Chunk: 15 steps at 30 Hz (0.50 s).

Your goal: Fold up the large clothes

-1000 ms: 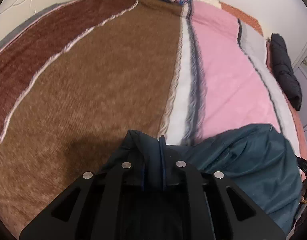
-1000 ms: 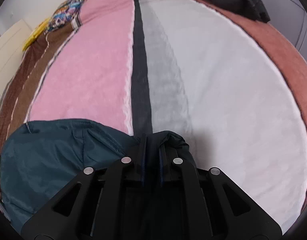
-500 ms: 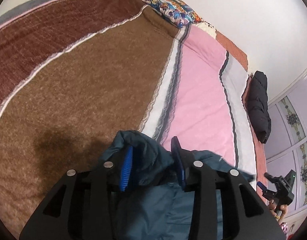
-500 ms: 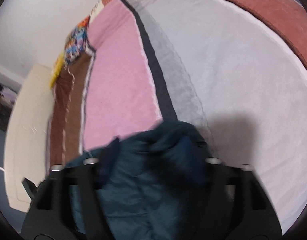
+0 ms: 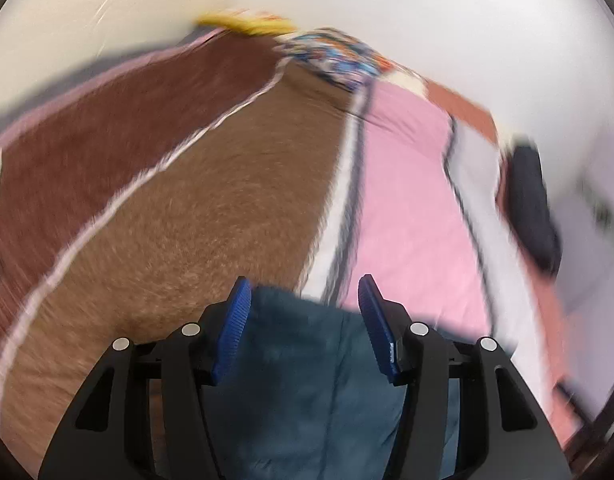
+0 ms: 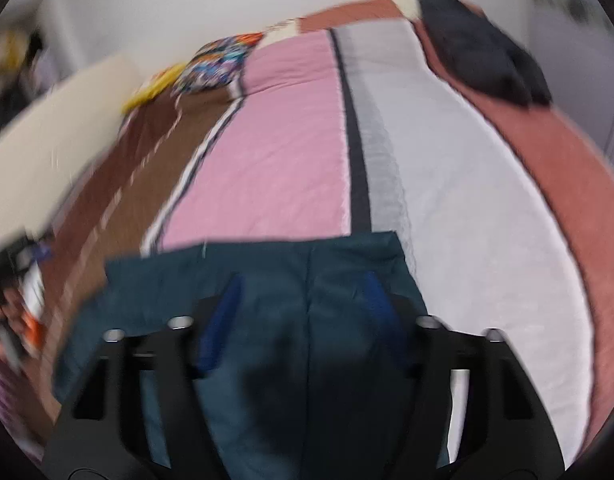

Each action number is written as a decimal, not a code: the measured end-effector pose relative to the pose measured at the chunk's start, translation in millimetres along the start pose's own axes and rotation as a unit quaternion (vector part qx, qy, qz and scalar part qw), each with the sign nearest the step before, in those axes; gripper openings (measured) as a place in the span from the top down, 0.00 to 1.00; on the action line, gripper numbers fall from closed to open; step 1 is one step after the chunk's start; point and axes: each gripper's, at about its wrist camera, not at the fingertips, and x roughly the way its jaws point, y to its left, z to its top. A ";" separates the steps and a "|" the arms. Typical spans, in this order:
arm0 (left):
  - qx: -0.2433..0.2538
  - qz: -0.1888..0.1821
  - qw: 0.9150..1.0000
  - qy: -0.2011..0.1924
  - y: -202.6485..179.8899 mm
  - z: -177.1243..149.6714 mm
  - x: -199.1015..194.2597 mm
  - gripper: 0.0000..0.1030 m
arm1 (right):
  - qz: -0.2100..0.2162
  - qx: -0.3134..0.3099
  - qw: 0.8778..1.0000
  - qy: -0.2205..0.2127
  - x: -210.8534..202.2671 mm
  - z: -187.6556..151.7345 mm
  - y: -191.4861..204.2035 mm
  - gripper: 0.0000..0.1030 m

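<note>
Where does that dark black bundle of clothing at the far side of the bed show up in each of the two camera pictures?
Left wrist view: the black bundle sits at the right edge, on the bed's far right border.
Right wrist view: the black bundle lies at the top right, on the reddish-brown stripe.
Shared landmark: the pink stripe of the blanket; the bundle lies right of it in both.

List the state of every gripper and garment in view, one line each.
left gripper: open, jaws apart over the cloth.
right gripper: open, gripping nothing.
teal garment: released, lying flat on the bed, far edge straight.
black garment: bunched up at the bed's far right edge.
striped blanket: spread over the bed.
</note>
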 end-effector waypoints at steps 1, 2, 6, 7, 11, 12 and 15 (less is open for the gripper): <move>0.043 0.006 0.999 -0.008 -14.8 -17.5 -5.7 0.51 | -0.002 -0.023 1.000 0.001 2.6 -11.1 12.4 0.68; 0.071 0.006 0.997 -0.011 -24.8 -32.8 -9.5 0.52 | -0.006 -0.041 0.999 0.003 7.0 -20.3 22.5 0.75; 0.153 -0.014 0.988 0.004 -70.8 -97.0 -1.6 0.63 | -0.005 -0.074 0.997 0.022 39.8 -42.5 53.0 0.87; 0.155 -0.017 0.988 0.015 -79.1 -106.8 9.5 0.63 | -0.009 -0.075 0.997 0.026 49.8 -44.3 56.7 0.87; 0.133 0.009 0.990 0.048 -81.3 -117.5 49.1 0.64 | -0.041 -0.072 0.995 0.048 87.7 -46.7 58.4 0.87; 0.125 0.013 0.990 0.055 -76.9 -118.7 58.9 0.64 | -0.041 -0.061 0.995 0.060 99.7 -49.0 53.5 0.87; 0.118 0.008 0.991 0.063 -68.9 -121.8 69.1 0.64 | -0.035 -0.047 0.996 0.068 113.9 -53.4 43.0 0.89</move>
